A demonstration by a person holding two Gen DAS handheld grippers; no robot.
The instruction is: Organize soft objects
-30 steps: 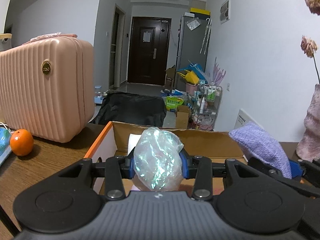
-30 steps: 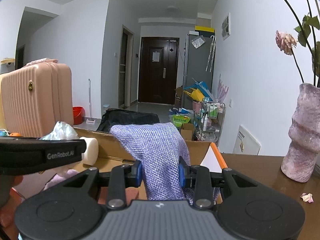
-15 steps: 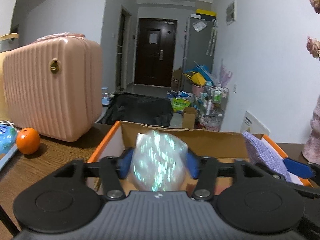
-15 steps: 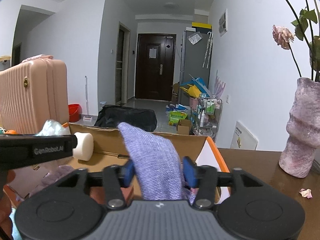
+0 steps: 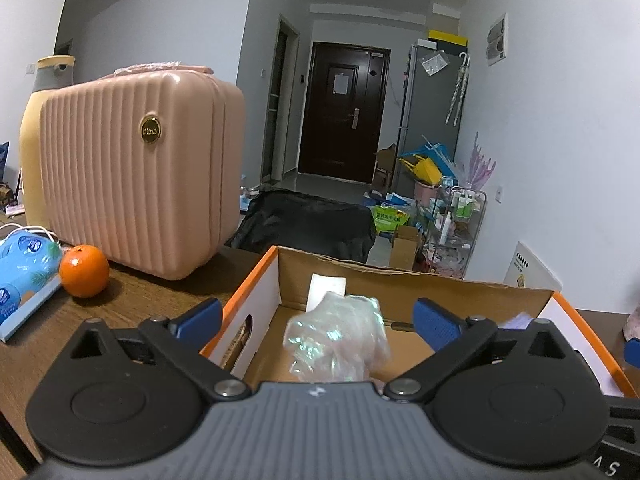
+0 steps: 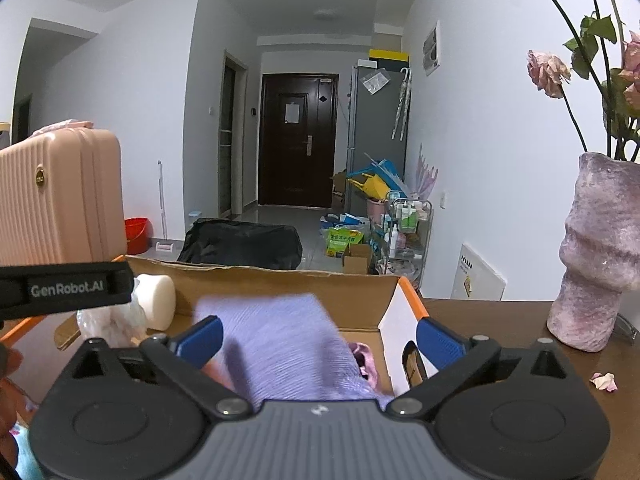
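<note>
My left gripper [image 5: 318, 320] hangs over an orange-edged cardboard box [image 5: 400, 288], its jaws opening wide. A crinkly iridescent plastic bag [image 5: 336, 340] lies loose in the box between the blue pads [image 5: 200, 318], touching neither. My right gripper [image 6: 320, 336] is over the same box [image 6: 280, 280], jaws also opening. A purple knitted cloth [image 6: 288, 344], blurred, sags into the box between its fingers, free of the pads [image 6: 438, 336]. The left gripper's black side [image 6: 68, 288] shows at the left of the right wrist view, with the bag [image 6: 112, 320] below it.
A pink ribbed suitcase [image 5: 136, 176] stands left of the box on the wooden table [image 5: 132, 296], with an orange [image 5: 84, 266] and a blue tissue pack [image 5: 20, 268]. A mauve vase [image 6: 600, 256] of dried roses stands at the right. A white cylinder [image 6: 156, 300] sits in the box.
Both grippers went from shut to wide open. The left one let go of the plastic bag and the right one the purple cloth; both things sank into the box.
</note>
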